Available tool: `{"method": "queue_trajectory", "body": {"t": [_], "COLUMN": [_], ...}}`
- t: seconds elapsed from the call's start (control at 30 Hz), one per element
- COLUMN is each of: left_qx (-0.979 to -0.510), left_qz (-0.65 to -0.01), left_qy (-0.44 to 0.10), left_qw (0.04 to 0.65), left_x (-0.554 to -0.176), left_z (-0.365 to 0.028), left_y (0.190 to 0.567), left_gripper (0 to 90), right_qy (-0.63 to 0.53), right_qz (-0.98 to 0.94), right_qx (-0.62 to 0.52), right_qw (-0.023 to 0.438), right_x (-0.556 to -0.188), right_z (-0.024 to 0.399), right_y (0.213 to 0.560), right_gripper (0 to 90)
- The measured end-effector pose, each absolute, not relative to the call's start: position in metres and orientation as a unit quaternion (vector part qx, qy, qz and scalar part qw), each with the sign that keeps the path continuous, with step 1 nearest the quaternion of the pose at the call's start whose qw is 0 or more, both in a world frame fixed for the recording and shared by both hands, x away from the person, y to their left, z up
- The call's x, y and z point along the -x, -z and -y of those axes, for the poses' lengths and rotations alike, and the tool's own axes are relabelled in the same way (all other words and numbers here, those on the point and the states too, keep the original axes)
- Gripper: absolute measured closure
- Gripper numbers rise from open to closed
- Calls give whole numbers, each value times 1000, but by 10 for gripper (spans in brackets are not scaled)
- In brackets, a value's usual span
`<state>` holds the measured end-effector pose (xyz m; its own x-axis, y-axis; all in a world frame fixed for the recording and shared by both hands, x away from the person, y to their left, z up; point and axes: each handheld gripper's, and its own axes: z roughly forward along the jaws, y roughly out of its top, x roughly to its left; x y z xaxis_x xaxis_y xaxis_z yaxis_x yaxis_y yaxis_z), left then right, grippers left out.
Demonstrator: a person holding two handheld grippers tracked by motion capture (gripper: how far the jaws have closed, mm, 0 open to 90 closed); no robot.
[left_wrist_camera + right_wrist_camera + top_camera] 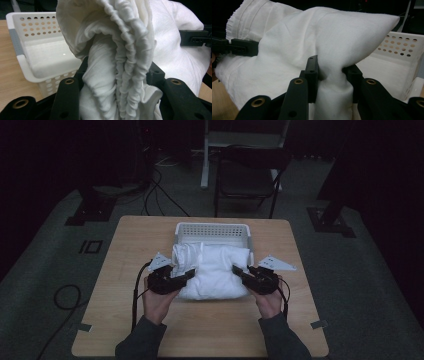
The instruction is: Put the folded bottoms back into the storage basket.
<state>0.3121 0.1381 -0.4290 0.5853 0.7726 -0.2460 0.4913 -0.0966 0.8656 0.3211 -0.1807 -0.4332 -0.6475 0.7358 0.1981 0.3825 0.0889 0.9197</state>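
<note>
The left tool (186, 274) is clamped on the gathered, ruffled edge of a folded white cloth (212, 271); in the left gripper view that bunched edge (120, 82) fills the gap between the two black jaws. The right tool (240, 271) pinches a thick fold on the opposite side, and in the right gripper view the fabric (332, 82) narrows sharply where the jaws squeeze it. Gripping both sides at once probably keeps the bundle from unfolding and sagging while it is carried as one piece.

The cloth sits at the middle of the desk (125, 320), between the two tools, its far part overlapping the near rim of a white perforated basket (212, 227) that stands at the desk's far edge. That nearness suggests the basket is where the bundle is headed, and the basket looks empty inside.

Whether the cloth's underside touches the desk or hangs just above it is hard to tell in the dim high view. The jaw tips are buried in fabric, and the basket's near wall is covered by cloth. What kind of garment or linen it is cannot be made out.
</note>
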Motion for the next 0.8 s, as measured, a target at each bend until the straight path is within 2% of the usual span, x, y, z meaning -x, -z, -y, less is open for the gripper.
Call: {"method": "queue_trajectory", "body": {"t": [0.8], "left_qx": [-721], "left_qz": [-436], "left_qy": [-137], "left_qw": [520], "left_x": [-333], "left_z": [-139], "left_y": [410], "left_gripper": [526], "right_qy": [-556], "right_qz": [-715], "right_qx": [-389], "right_qw": [166], "right_x": [-340], "right_z": [181], "right_y": [416], "right_gripper": [708]}}
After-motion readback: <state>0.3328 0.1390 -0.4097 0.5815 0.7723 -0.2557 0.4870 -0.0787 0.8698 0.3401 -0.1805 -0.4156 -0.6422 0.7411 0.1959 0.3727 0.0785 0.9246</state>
